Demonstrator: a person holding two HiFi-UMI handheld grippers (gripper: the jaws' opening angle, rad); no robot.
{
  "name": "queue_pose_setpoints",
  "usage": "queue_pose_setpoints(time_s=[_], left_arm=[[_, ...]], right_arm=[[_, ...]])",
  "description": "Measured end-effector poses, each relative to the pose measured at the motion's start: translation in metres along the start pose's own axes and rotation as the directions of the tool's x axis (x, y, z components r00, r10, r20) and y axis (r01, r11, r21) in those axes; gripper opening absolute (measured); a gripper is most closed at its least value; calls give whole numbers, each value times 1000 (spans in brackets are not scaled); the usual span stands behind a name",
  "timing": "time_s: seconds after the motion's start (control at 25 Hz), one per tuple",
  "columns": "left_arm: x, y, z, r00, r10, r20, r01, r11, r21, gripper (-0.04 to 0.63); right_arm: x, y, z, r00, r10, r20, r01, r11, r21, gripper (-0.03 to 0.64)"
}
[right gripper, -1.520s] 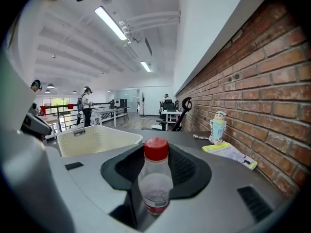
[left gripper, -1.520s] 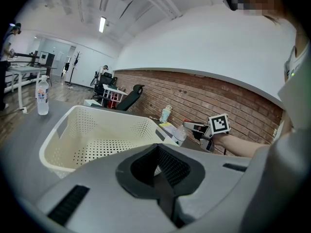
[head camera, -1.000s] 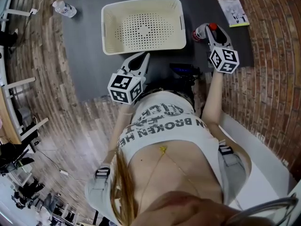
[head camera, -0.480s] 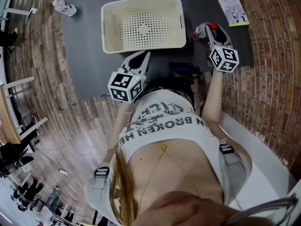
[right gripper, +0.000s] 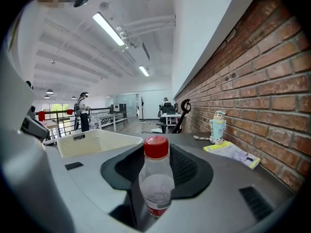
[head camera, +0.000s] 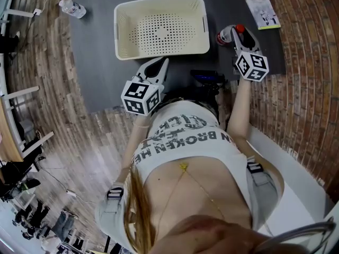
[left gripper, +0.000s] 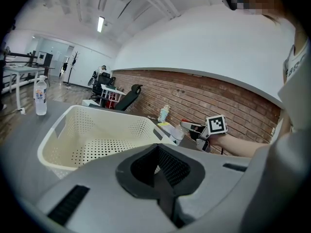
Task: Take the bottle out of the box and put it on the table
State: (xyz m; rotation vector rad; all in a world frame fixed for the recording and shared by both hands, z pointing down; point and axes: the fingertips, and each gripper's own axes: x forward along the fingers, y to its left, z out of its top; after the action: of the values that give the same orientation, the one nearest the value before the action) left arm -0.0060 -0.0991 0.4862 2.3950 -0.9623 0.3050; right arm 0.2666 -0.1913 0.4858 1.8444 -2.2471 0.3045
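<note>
**Bottle clear of the basket, release pending.**

**Head view:** The cream perforated basket (head camera: 164, 54) sits empty at 12 o'clock on the dark grey tabletop (head camera: 100, 62). The clear, red-capped bottle (head camera: 224, 37) is just beside the basket's right wall, at 3 o'clock from it, and I see no contact between them. My right tool (head camera: 239, 34) reaches in from 5 o'clock with the bottle between its jaws.

**Right gripper view:** The jaws stand wide but are closed on the bottle's lower body, with pads against both sides near the red label. The bottle's long axis is upright, cap at 12 o'clock, and the tool lies close to level across it. The jaws hide the base, so I cannot tell whether it rests on the tabletop or hangs just above.

**Left side:** My left tool (head camera: 164, 63) hovers before the basket's near wall, jaws together with nothing between them. The bottle lies at 2 o'clock from it and well apart, so the right hand is the nearer one. A yellow booklet (head camera: 260, 8) lies at 1 o'clock from the bottle, also well apart.

**Judgement:** Removal is done. What remains is to confirm the base is down, then part the jaws evenly and draw back toward 5 o'clock along the tool's own line. A sideways pull could tip so tall and light a bottle.
</note>
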Motion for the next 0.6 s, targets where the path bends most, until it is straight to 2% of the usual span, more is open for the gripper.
queue_pose_setpoints(time_s=[0.6], left_arm=[[0, 0, 0, 1000, 1, 2, -1, 1000, -1, 3]], right_arm=[[0, -1, -1, 1000, -2, 11, 2, 1000, 10, 152]])
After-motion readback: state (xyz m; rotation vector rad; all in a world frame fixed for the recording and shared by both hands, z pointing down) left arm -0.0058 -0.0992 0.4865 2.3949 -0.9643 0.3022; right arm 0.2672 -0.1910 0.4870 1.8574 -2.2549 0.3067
